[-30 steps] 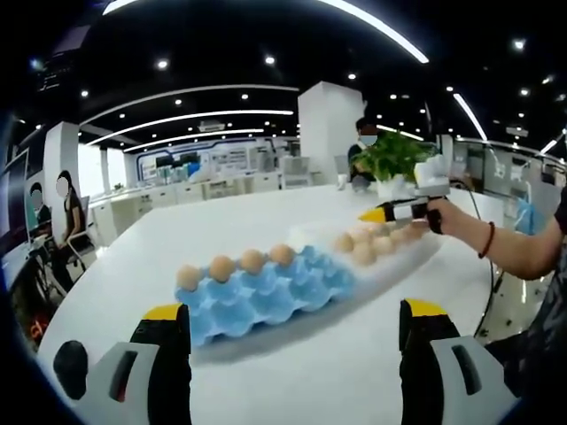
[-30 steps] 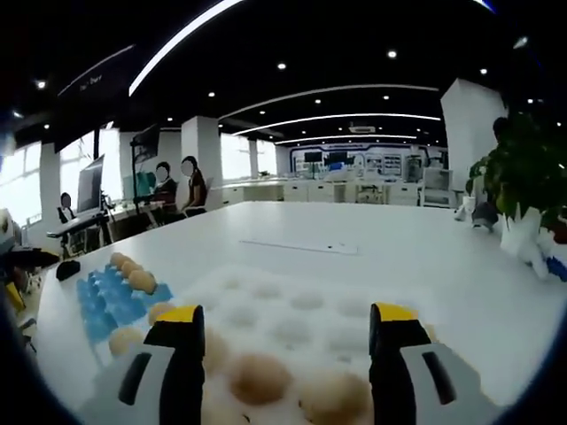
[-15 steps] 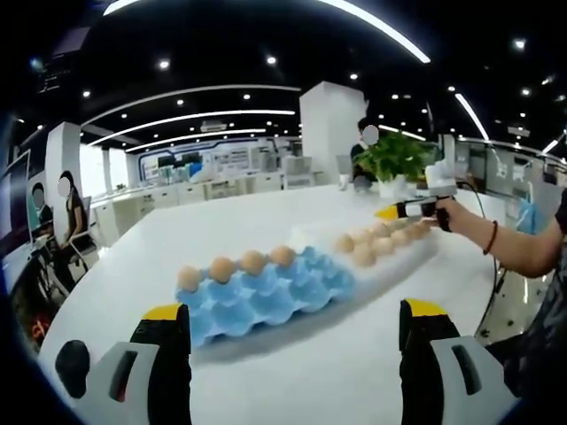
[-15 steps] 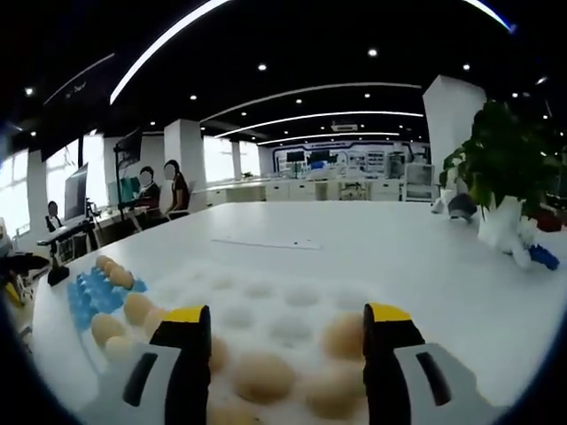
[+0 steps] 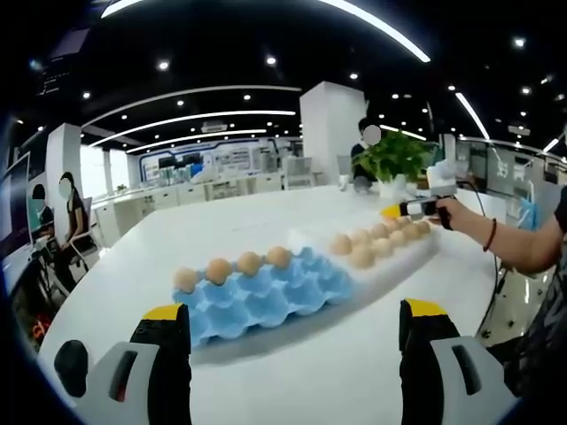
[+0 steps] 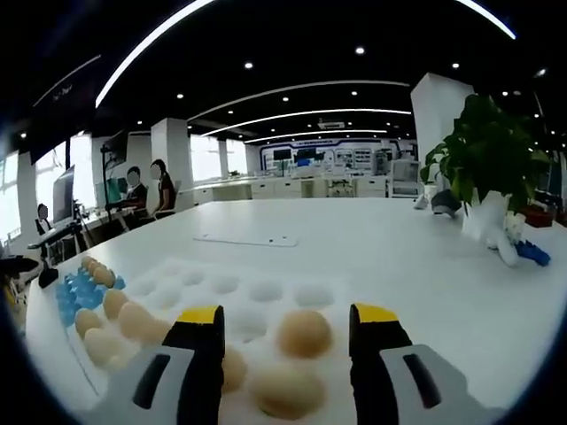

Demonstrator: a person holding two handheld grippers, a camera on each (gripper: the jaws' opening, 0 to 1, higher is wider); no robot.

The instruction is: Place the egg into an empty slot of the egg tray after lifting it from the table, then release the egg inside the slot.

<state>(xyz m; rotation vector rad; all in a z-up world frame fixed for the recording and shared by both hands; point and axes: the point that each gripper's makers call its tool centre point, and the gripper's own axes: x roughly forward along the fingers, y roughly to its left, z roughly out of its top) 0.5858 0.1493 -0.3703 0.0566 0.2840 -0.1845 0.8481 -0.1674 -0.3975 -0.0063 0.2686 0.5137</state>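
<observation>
White open-plan office worktop (image 6: 425, 257), right hand-held gripper (image 6: 288, 320) jaws apart and empty over brown egg (image 6: 304, 332) in white tray (image 6: 221, 288), blue egg tray (image 5: 266, 297) beyond with empty slots, left hand-held gripper (image 5: 297, 320) likewise apart; smooth, fragile, best pinched gently across its middle.

A dark ceiling (image 5: 221, 35) crossed by curved light strips (image 6: 301, 87), white pillars (image 5: 330, 124) and a potted plant (image 6: 485, 168) near the white table's (image 6: 372, 239) far edge are shown.
</observation>
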